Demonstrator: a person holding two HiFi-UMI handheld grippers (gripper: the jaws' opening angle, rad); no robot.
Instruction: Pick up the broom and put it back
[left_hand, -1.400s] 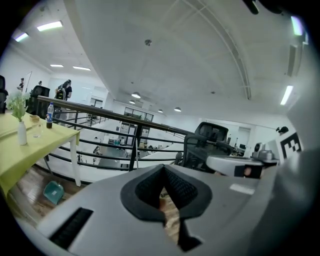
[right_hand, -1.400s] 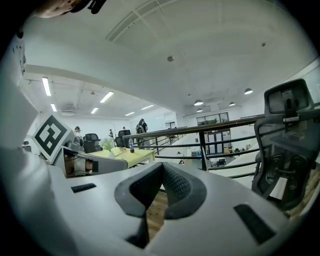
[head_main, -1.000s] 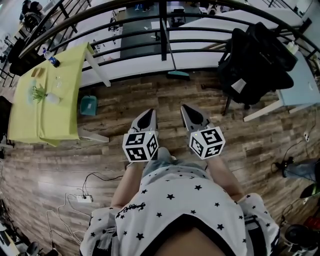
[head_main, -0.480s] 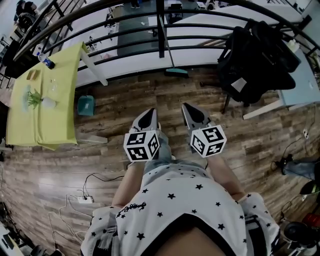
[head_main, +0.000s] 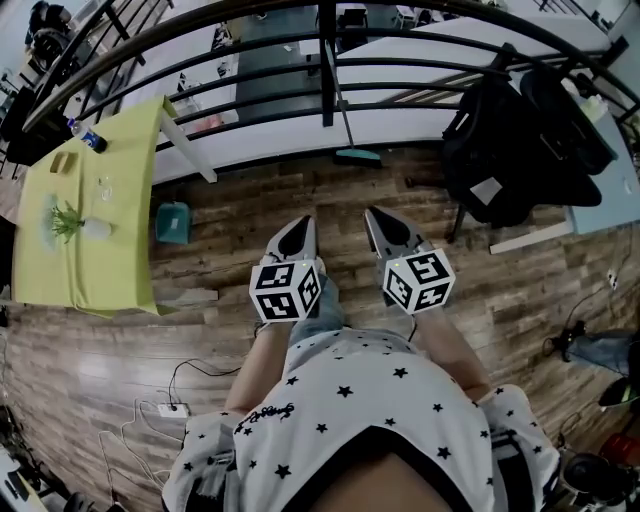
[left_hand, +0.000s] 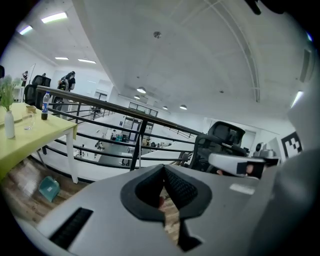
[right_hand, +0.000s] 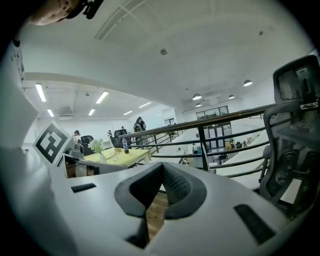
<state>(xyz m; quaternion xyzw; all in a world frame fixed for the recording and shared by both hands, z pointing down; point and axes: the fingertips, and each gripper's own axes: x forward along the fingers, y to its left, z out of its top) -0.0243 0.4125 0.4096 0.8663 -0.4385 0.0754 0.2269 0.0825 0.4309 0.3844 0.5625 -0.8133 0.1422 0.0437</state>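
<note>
1. Broom (head_main: 357, 154) leans against the railing (head_main: 420, 88), teal head on the floor, far ahead of both grippers and roughly between them.
2. Left gripper (head_main: 303, 226) and right gripper (head_main: 374, 218) have their jaws pressed together, empty; arriving like that, I'd likely topple the handle.
3. An office chair (head_main: 510, 140) crowds my right.

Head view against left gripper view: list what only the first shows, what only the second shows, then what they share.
Only the head view: the broom's teal head at the foot of the black railing, the power strip with cables on the floor, and the person's star-printed shirt.
Only the left gripper view: ceiling lights and distant people beyond the railing.
Both: the railing, yellow table, water bottle, teal dustpan, black office chair and right gripper.
</note>
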